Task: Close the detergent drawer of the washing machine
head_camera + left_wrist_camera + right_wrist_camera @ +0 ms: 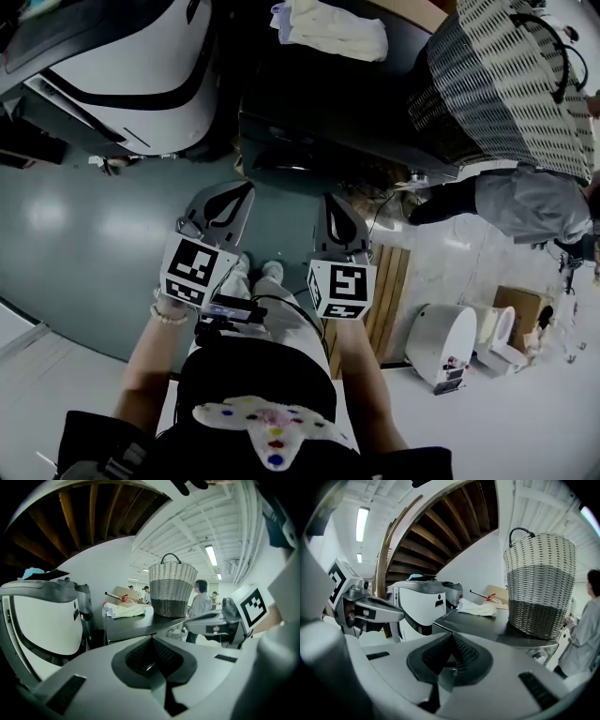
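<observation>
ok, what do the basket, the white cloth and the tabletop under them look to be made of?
Basket: woven wicker or a plastic imitation, matte. The weave is visible, pale in the upper band and darker below.
White cloth: soft fabric, possibly towelling. It slumps in folds.
Tabletop: dark, smooth, with a slight sheen. Laminate or coated metal; can't tell which.

a dark tabletop [487, 623] bears a wicker basket [540, 583] and white cloth [477, 607].
</observation>
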The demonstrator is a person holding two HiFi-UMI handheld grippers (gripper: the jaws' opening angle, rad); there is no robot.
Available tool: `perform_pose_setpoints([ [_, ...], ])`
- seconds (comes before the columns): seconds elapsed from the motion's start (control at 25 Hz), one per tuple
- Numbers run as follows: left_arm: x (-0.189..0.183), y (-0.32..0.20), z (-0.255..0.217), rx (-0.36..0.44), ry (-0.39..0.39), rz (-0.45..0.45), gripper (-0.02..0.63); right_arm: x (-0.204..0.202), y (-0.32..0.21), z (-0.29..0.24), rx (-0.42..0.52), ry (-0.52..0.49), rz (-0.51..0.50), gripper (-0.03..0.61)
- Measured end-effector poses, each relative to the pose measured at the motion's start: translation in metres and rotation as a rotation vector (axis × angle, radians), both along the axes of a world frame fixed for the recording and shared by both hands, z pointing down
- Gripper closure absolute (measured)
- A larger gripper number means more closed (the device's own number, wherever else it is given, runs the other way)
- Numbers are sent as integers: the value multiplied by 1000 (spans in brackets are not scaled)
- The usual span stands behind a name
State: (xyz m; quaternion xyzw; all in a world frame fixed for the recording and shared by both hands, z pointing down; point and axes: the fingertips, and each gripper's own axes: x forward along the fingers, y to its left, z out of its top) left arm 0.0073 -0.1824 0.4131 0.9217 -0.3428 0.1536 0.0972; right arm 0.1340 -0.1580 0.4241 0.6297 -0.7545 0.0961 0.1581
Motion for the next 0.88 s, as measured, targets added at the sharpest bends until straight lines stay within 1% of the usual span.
perform_pose_setpoints([
  [0.36,-6,15,-21,18,4,1,603,-3,22,-30,36,-11,-35,575],
  [0.6,-9,27,-24,4,-1,-1,603,-5,30,-40,43,-22,-51,575],
  [0.88,-7,32,-41,30,10,8,603,-4,37,-50,53,-24,-67,575],
])
